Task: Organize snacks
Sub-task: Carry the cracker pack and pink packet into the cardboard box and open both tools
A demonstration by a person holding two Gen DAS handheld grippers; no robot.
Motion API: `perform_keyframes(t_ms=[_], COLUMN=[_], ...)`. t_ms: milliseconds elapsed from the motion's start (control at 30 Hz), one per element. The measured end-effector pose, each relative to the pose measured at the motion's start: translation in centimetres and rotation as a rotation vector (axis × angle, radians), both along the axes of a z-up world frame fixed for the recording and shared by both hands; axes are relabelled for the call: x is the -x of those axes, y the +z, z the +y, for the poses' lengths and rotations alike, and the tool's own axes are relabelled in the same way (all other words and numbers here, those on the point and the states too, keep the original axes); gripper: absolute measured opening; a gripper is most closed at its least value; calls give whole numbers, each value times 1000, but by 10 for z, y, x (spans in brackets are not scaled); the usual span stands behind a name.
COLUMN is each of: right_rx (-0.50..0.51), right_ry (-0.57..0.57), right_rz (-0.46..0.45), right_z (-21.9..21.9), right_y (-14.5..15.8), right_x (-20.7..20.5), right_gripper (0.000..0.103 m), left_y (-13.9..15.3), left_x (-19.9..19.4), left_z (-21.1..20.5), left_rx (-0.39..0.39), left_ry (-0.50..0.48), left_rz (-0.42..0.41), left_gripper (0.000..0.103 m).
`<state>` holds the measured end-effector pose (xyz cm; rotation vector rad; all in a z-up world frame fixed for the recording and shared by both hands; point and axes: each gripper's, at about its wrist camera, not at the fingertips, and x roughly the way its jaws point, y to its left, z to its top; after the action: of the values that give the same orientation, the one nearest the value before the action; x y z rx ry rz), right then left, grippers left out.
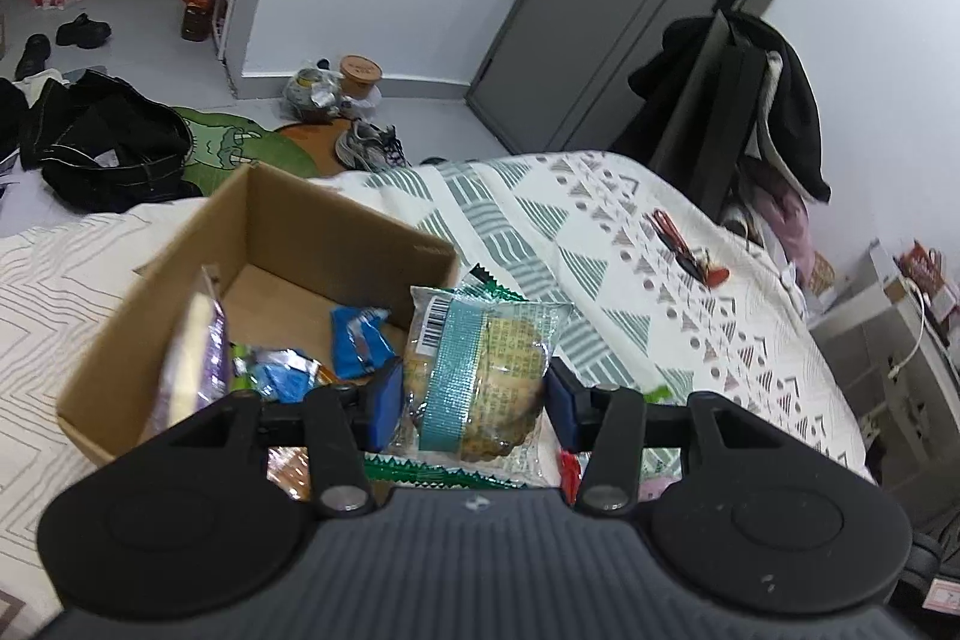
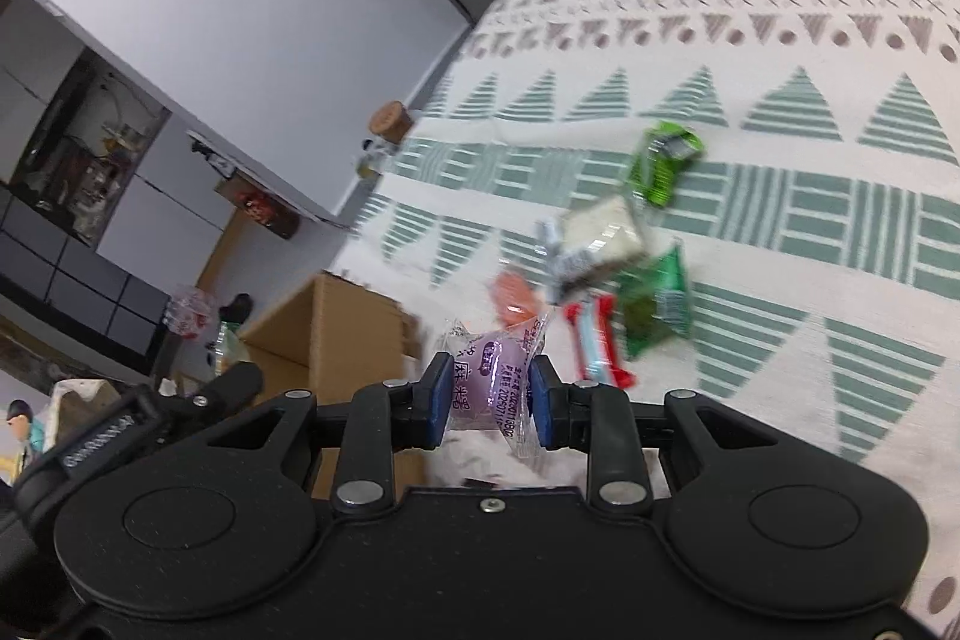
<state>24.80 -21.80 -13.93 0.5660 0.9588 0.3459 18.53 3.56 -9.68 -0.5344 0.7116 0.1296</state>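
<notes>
Across the patterned bedspread (image 1: 600, 232), your landmark is the open cardboard box (image 1: 336, 244), which sits on the bed and already holds a purple-edged packet (image 1: 201, 358) leaning on its near-left wall and several blue wrappers (image 1: 360, 340) on its floor. Just right of the box, your left gripper (image 1: 474, 400) has its blue pads clamped on a clear-wrapped pastry (image 1: 480, 376), held above the bed beside the box's right wall; a white barcode label and a teal band show, the printed text too small to read. In the right wrist view, your right gripper (image 2: 489, 403) pinches a purple sweet (image 2: 495, 382) in a clear wrapper, just right of the box's corner (image 2: 336, 334); it bears printed characters and digits partly legible as a date code. Further right of the box, loose snacks lie on the bedspread: green packets (image 2: 660, 160), a white cake (image 2: 606, 226), a red-and-blue bar (image 2: 597, 340).
</notes>
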Motion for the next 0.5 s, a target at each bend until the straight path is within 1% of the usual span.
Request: perform_keyframes(t_ms=[167,300,500], right_rx=[-12,-20,-32], right_ry=[25,45,75], right_rz=[-34,-56,-80], right_z=[19,34,56], right_y=[18,29,40], right_x=[-2,-6,-12], right_gripper=[27,27,27], left_y=[10,13,19], left_x=[3,0,-6], left_z=[23,38,61], left_rx=[14,36,28], left_ry=[40,47,76], left_rz=[-24,-21,-26], left_gripper=[48,48,48])
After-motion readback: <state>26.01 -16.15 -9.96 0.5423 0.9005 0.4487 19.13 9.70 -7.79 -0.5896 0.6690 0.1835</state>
